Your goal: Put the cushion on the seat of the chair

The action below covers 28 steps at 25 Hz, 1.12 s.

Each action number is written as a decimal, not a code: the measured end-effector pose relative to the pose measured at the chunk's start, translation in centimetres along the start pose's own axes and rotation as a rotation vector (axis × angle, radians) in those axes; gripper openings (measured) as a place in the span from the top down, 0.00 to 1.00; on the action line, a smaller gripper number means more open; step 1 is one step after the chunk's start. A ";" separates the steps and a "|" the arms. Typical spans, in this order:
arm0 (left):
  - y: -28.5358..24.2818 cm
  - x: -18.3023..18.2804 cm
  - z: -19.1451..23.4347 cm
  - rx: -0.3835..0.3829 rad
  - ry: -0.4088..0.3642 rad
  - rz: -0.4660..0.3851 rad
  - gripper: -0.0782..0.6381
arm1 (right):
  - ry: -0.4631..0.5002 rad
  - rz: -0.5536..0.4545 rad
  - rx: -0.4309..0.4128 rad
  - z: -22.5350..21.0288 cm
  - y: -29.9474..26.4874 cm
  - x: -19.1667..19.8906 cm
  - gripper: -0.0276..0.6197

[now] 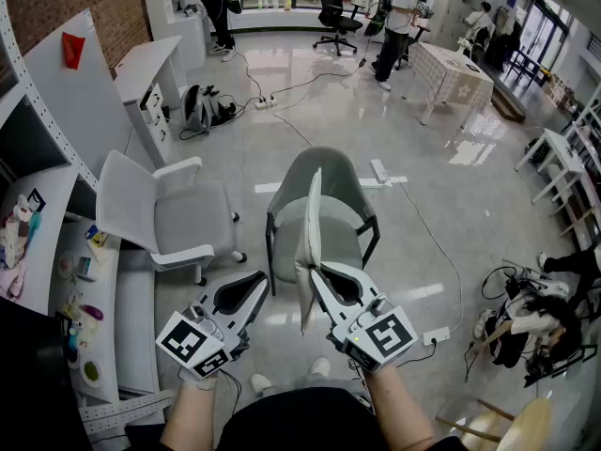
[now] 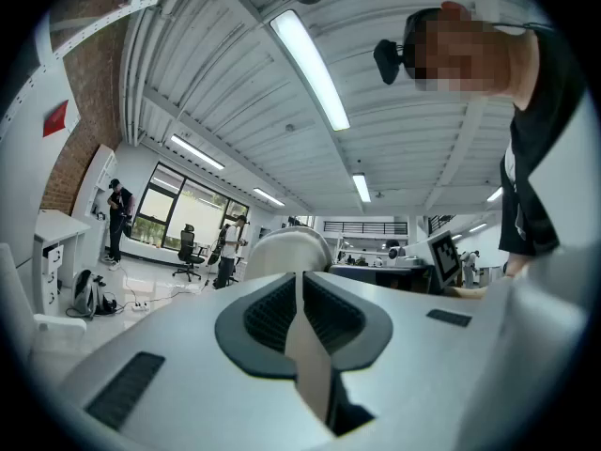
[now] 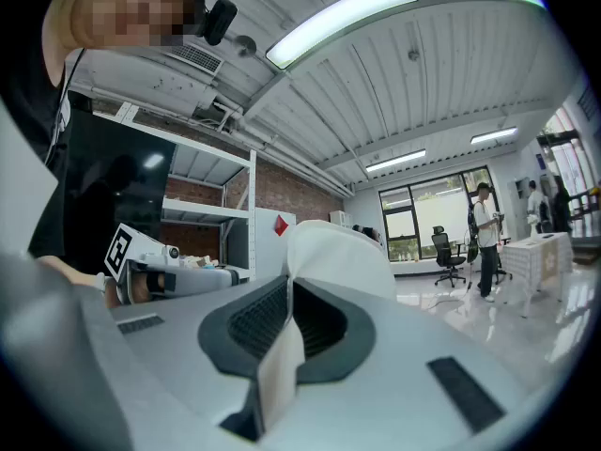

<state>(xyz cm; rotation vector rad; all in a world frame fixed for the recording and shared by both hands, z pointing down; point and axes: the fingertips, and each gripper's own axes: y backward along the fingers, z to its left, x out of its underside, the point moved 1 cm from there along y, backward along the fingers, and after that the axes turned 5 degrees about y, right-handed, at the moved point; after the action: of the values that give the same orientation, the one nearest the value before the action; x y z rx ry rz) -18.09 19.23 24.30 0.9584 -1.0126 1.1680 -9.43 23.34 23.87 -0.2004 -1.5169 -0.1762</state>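
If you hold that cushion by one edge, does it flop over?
Probably fairly stiff: the cushion stands upright in the right gripper without drooping. Likely light, since one gripper seems to carry it. Its edge squashes thin between the jaws, so it is probably soft.

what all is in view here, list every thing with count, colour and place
cushion: one, off-white, held upright over the green chair's seat
green chair: one, grey-green, centre of the floor
swivel chair: one, white and grey, left of the green chair
office chair: one, black, far by the window
table: one, pale cloth, far right
backpack: one, grey-black, floor at left
power strip: one, white, floor, with cables
people: at least three, far end
left tongs: one, grey-black, shut, left of the cushion
right tongs: one, grey-black, shut on the cushion's lower edge
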 end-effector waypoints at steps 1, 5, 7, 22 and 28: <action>-0.1 0.0 -0.1 0.000 -0.004 -0.001 0.84 | 0.001 -0.002 -0.001 0.0 0.0 0.0 0.91; -0.5 0.0 -0.1 -0.008 -0.013 -0.007 0.85 | -0.007 -0.010 -0.008 -0.1 0.2 -0.1 0.91; -0.7 0.0 -0.1 -0.015 -0.017 -0.005 0.85 | -0.017 -0.016 -0.014 -0.2 0.4 -0.1 0.91; -6.8 0.6 -2.0 -0.040 -0.069 -0.009 0.85 | -0.088 -0.082 -0.028 -5.9 4.0 0.3 0.91; -10.0 0.8 -4.0 -0.064 -0.097 0.004 0.85 | -0.075 -0.073 -0.034 -9.5 6.3 0.5 0.91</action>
<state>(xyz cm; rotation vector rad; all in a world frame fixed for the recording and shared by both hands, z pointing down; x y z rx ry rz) -7.62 21.82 23.32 0.9702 -1.1239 1.0948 1.30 27.15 23.79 -0.1805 -1.5976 -0.2558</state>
